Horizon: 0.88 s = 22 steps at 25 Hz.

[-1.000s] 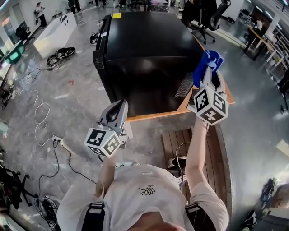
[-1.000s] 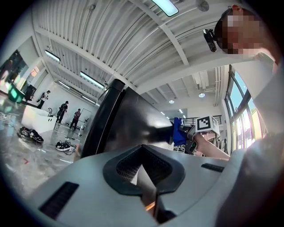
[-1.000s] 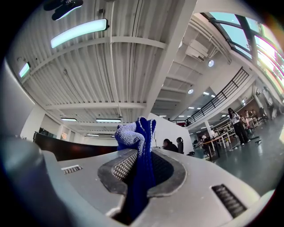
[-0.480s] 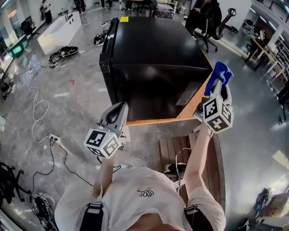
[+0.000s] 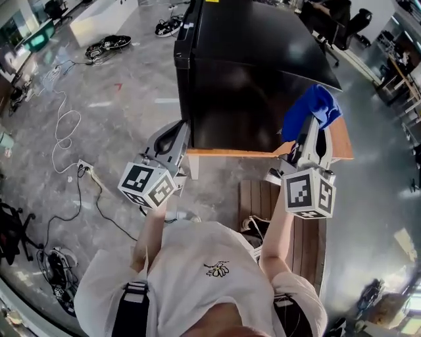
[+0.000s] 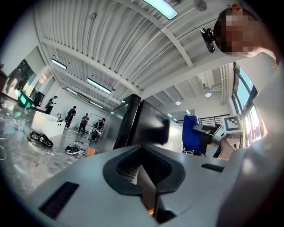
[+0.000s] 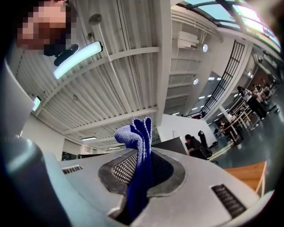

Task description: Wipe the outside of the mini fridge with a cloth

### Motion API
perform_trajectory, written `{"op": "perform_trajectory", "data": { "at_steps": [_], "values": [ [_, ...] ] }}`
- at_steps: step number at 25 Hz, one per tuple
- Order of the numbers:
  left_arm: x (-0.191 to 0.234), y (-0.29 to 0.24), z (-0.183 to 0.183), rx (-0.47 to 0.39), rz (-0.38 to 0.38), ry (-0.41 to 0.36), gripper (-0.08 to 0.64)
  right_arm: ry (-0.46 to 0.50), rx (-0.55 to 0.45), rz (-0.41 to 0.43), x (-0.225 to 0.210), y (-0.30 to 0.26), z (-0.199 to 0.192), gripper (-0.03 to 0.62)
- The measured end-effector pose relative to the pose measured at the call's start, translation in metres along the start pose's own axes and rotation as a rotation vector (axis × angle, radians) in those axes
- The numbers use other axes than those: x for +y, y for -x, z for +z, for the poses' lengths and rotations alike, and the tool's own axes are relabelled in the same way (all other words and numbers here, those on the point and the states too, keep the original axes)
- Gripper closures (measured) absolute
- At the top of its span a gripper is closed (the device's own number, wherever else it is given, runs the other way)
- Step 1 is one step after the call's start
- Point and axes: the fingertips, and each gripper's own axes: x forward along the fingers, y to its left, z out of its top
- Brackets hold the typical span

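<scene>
The black mini fridge (image 5: 256, 59) stands on a wooden platform (image 5: 337, 139) ahead of me. My right gripper (image 5: 309, 130) is shut on a blue cloth (image 5: 310, 109), held just off the fridge's near right corner; whether the cloth touches the fridge I cannot tell. In the right gripper view the cloth (image 7: 140, 150) sticks up from between the closed jaws of that gripper (image 7: 142, 170). My left gripper (image 5: 176, 131) hangs by the fridge's near left corner, shut with nothing in it. The left gripper view looks over its own gripper (image 6: 143, 170) at the fridge (image 6: 143, 123) and the cloth (image 6: 191, 133).
Cables and a power strip (image 5: 84, 168) lie on the grey floor at left. A slatted wooden board (image 5: 258, 203) sits by my feet. A white counter (image 5: 99, 14) and an office chair (image 5: 350, 22) stand further off. People stand in the background (image 6: 71, 116).
The right gripper with the cloth has drawn back and down, from the fridge's right side to its near right corner. My view has shifted left. The left gripper has hardly moved.
</scene>
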Motion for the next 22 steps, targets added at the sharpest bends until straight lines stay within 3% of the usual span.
{"op": "perform_trajectory", "data": {
  "at_steps": [5,9,16,22],
  "values": [
    [0.019,0.009,-0.004,0.009,0.027,0.016,0.555,-0.052,0.064,0.222,0.098,-0.01,-0.043,0.531],
    [0.031,0.02,-0.004,-0.003,0.051,0.029,0.555,-0.064,0.099,0.339,0.159,-0.021,-0.072,0.531],
    [0.045,0.044,-0.004,-0.005,0.092,0.048,0.555,-0.046,0.156,0.426,0.22,-0.034,-0.11,0.531],
    [0.059,0.053,0.003,-0.016,0.128,0.039,0.555,-0.006,0.163,0.457,0.248,-0.042,-0.126,0.531]
  ]
}}
